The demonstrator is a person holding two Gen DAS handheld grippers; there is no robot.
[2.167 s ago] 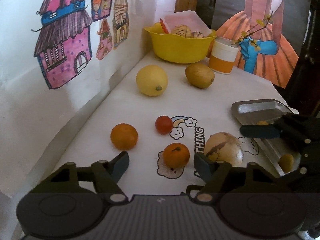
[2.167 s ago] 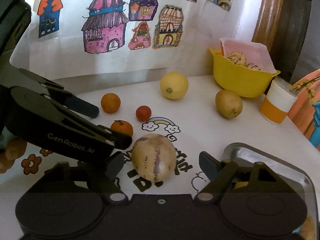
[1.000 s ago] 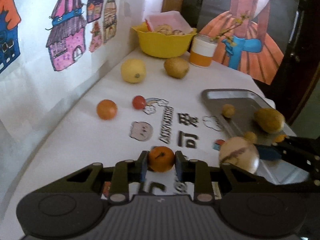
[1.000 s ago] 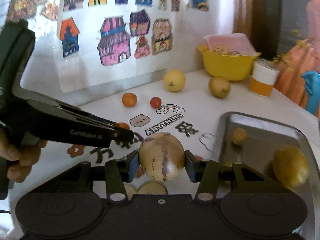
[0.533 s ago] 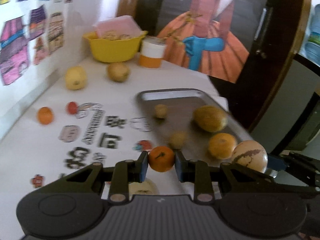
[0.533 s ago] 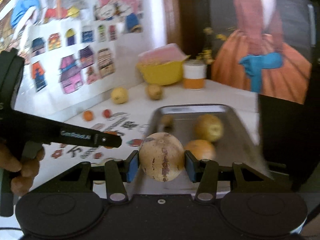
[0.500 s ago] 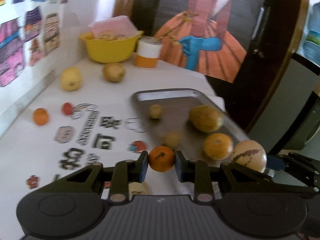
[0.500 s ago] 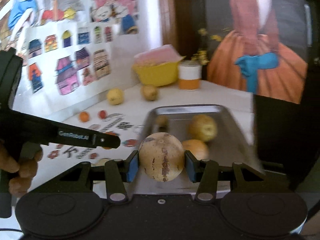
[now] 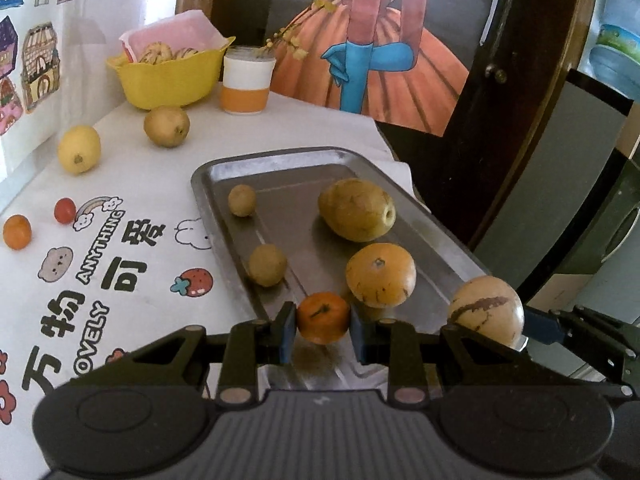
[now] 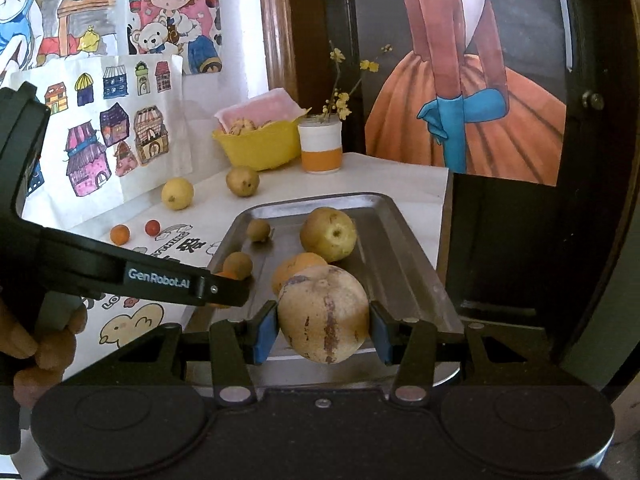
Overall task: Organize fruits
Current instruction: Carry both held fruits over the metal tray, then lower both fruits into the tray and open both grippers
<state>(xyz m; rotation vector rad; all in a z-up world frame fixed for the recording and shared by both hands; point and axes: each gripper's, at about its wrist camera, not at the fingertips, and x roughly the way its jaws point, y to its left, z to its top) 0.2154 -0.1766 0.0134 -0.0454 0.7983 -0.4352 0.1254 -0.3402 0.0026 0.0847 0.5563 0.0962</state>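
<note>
Left gripper point(image 9: 323, 330) jaws clamp small tangerine point(image 9: 323, 317) at its widest part, above near end of metal tray point(image 9: 412, 208). Right gripper point(image 10: 323, 332) jaws squeeze striped pepino melon point(image 10: 323, 314) over tray. Melon likely heavier, smooth, bruisable; tangerine light, soft-skinned.

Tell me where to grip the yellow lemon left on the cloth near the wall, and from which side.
Grip the yellow lemon across its rounded middle, coming from above and the tray side: the wall crowds its far side, and its nub end faces forward, so pinching end to end would likely slip.
</note>
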